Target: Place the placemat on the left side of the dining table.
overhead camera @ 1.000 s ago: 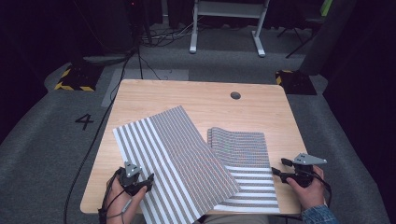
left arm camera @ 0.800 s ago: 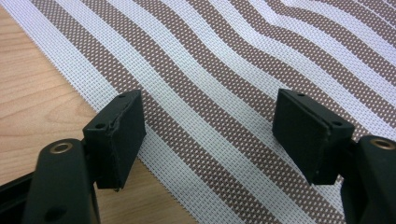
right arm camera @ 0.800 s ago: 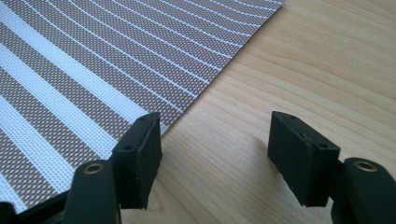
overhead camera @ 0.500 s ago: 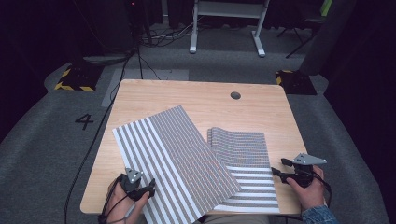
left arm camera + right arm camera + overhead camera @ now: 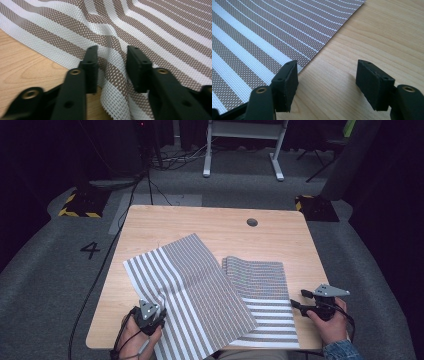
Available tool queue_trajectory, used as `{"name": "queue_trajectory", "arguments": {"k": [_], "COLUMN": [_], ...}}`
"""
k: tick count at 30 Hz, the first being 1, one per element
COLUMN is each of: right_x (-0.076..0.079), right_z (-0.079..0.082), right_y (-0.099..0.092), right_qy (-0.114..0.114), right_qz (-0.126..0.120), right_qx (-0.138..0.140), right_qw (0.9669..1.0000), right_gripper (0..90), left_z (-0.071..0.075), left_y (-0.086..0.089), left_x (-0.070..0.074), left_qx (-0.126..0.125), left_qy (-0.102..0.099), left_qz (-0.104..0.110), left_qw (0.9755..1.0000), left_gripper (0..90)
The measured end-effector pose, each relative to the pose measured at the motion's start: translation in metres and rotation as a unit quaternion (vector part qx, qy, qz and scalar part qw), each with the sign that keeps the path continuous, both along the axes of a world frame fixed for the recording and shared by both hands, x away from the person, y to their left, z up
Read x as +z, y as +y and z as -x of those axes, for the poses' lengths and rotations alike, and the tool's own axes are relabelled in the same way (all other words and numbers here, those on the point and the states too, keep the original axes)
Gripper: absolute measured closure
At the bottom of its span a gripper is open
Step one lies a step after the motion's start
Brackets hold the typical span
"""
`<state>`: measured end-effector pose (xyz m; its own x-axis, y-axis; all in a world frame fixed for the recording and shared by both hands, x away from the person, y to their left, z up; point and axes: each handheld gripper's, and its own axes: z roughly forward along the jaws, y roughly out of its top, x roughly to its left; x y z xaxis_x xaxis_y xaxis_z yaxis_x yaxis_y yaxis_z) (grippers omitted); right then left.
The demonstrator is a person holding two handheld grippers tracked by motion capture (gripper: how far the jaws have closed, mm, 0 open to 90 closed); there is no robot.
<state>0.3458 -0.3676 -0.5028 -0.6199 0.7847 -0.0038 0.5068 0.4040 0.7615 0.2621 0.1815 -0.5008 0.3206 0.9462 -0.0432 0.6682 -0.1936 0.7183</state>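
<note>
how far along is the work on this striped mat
Early. Done so far: the striped mat lies partly doubled over on the table. In hand: the left gripper has just been closing on a raised fold at the mat's edge. The right gripper waits open over bare wood. The folding itself remains.

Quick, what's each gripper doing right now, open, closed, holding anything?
Left gripper: jaws have just been closing around a raised fold of the striped mat; pads not yet pressing it.
Right gripper: open, empty, beside the mat's edge.
</note>
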Motion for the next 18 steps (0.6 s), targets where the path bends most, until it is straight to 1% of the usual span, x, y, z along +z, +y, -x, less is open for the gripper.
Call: {"name": "queue_trajectory", "arguments": {"k": [1, 2, 3, 4, 5, 7, 8, 9, 11, 12, 13, 15, 16, 17, 18], "right_x": [0.000, 0.000, 0.000, 0.000, 0.000, 0.000, 0.000, 0.000, 0.000, 0.000, 0.000, 0.000, 0.000, 0.000, 0.000], "right_z": [0.000, 0.000, 0.000, 0.000, 0.000, 0.000, 0.000, 0.000, 0.000, 0.000, 0.000, 0.000, 0.000, 0.000, 0.000], "right_y": [0.000, 0.000, 0.000, 0.000, 0.000, 0.000, 0.000, 0.000, 0.000, 0.000, 0.000, 0.000, 0.000, 0.000, 0.000], "right_qy": [0.000, 0.000, 0.000, 0.000, 0.000, 0.000, 0.000, 0.001, 0.001, 0.000, 0.000, 0.000, 0.000, 0.000, 0.000], "right_qz": [0.000, 0.000, 0.000, 0.000, 0.000, 0.000, 0.000, 0.000, 0.000, 0.000, 0.000, 0.000, 0.000, 0.000, 0.000], "right_qx": [0.000, 0.000, 0.000, 0.000, 0.000, 0.000, 0.000, 0.000, 0.000, 0.000, 0.000, 0.000, 0.000, 0.000, 0.000], "right_qw": [1.0000, 1.0000, 1.0000, 1.0000, 1.0000, 1.0000, 1.0000, 1.0000, 1.0000, 1.0000, 1.0000, 1.0000, 1.0000, 1.0000, 1.0000], "right_gripper": [34.6, 34.6, 34.6, 34.6, 34.6, 34.6, 34.6, 34.6, 34.5, 34.6, 34.5, 34.5, 34.5, 34.5, 34.4], "left_z": [0.000, -0.001, -0.001, -0.002, -0.003, -0.005, -0.005, -0.006, -0.007, -0.010, -0.015, -0.022, -0.022, -0.027, -0.036], "left_y": [0.000, 0.000, 0.001, 0.003, 0.004, 0.008, 0.008, 0.011, 0.013, 0.015, 0.020, 0.024, 0.024, 0.026, 0.032], "left_x": [0.000, 0.000, 0.001, 0.002, 0.003, 0.008, 0.008, 0.013, 0.015, 0.019, 0.024, 0.032, 0.032, 0.035, 0.042], "left_qx": [0.000, 0.001, -0.002, -0.008, -0.007, -0.012, -0.012, -0.019, -0.021, -0.025, -0.034, -0.029, -0.029, -0.029, -0.035], "left_qy": [0.000, 0.001, 0.004, 0.010, 0.013, 0.016, 0.016, 0.016, 0.018, 0.017, 0.012, 0.012, 0.012, 0.012, 0.007], "left_qz": [0.000, 0.007, 0.013, 0.025, 0.033, 0.048, 0.048, 0.057, 0.060, 0.065, 0.062, 0.049, 0.049, 0.043, 0.030], "left_qw": [1.0000, 1.0000, 0.9999, 0.9996, 0.9993, 0.9986, 0.9986, 0.9981, 0.9978, 0.9974, 0.9974, 0.9983, 0.9983, 0.9986, 0.9989], "left_gripper": [73.3, 73.3, 76.1, 79.4, 81.8, 85.3, 85.7, 86.0, 86.3, 86.4, 86.4, 86.3, 86.3, 86.3, 86.3]}}
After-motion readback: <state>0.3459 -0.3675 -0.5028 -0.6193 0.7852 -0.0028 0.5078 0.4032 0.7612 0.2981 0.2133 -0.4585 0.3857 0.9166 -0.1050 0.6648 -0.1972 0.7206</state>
